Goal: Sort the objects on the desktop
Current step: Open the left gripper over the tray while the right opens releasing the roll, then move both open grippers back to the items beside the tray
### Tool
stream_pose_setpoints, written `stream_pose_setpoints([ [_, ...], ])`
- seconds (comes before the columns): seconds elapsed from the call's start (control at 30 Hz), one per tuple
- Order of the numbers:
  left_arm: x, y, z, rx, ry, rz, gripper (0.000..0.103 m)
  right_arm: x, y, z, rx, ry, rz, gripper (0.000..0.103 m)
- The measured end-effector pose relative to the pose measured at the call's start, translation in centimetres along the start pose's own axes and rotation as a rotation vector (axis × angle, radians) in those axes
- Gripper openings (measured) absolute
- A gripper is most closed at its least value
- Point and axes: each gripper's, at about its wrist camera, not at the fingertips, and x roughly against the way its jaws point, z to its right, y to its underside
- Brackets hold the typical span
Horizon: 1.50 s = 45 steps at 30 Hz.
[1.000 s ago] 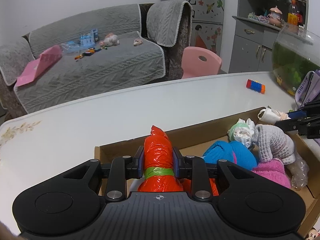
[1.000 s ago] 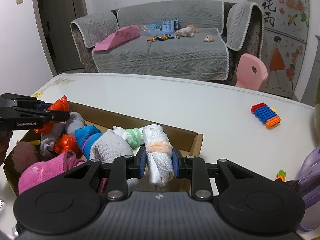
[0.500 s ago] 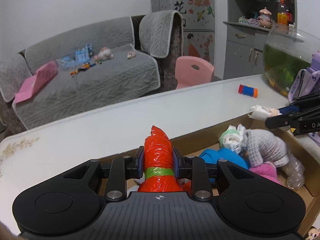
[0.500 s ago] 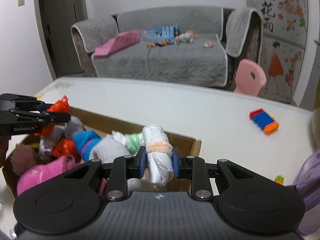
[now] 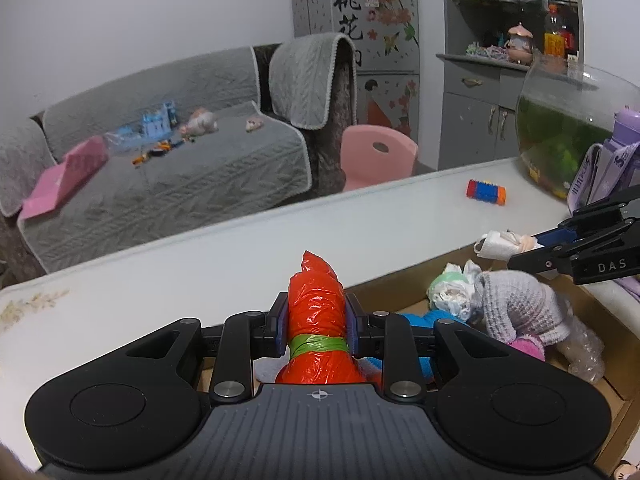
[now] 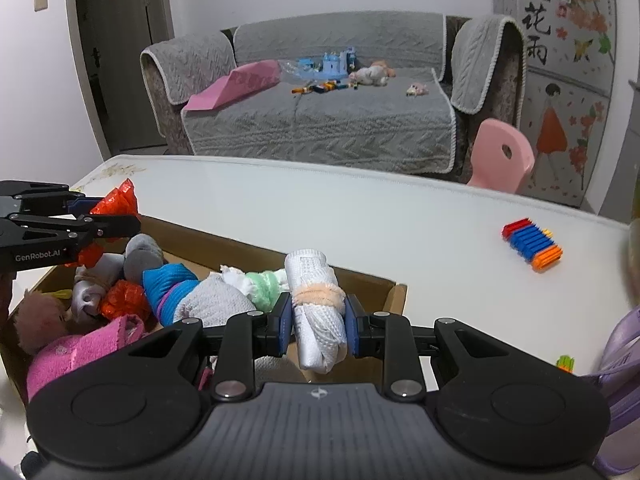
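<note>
Left gripper [image 5: 316,322]: its fingers squeeze tight on the red bag bundle [image 5: 316,320], the one with a green band, held up above the left end of the cardboard box [image 5: 404,276].
Box: it sits on the white worktop [image 5: 200,264]. Inside are a blue cloth roll [image 6: 168,284], a grey knit bundle [image 5: 520,308], a pink fuzzy cloth [image 6: 80,352], a green and white bundle [image 6: 256,284], another small red bundle [image 6: 124,300] and a bubble wrap lump [image 5: 584,352].
Right gripper [image 6: 318,324]: its fingers squeeze the white cloth roll [image 6: 316,312], tied with a peach band, above the right end of the box.
Doing it well: I think both bundles are being taken out to sort. Lift each one straight up, clear of the box wall. Keep the squeeze soft but firm. Keep the two grippers apart.
Far right: a toy block stack [image 6: 532,244] lies alone on the worktop, well away from the box.
</note>
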Motion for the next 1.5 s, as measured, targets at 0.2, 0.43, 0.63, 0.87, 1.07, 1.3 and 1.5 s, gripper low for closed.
stream_pose_setpoints([
  [0.2,-1.3,0.9,0.5,-0.006,0.02,-0.064,0.049,-0.7,0.5,-0.3,0.018,0.04,-0.034,0.03],
  [0.43,0.4,1.3,0.5,-0.004,-0.018,-0.028,0.082,0.7,0.7,-0.8,0.041,0.041,0.01,0.049],
  [0.63,4.3,2.1,1.4,-0.038,-0.02,0.008,0.086,3.8,0.8,-1.2,0.043,0.018,0.071,0.054],
  [0.87,10.8,5.3,3.5,-0.064,0.03,0.015,0.092,10.0,4.1,-4.2,0.108,-0.085,0.11,0.067],
  [1.07,15.1,9.9,5.6,-0.05,0.103,-0.008,0.097,13.3,9.1,-7.5,0.134,-0.158,0.084,0.073],
  [1.3,15.4,14.4,8.0,-0.022,0.119,-0.081,0.097,12.7,13.6,-10.4,0.176,-0.196,0.01,0.074],
  [1.5,14.8,16.0,8.8,0.031,0.123,-0.111,0.097,11.2,14.9,-10.5,0.161,-0.191,-0.026,0.075],
])
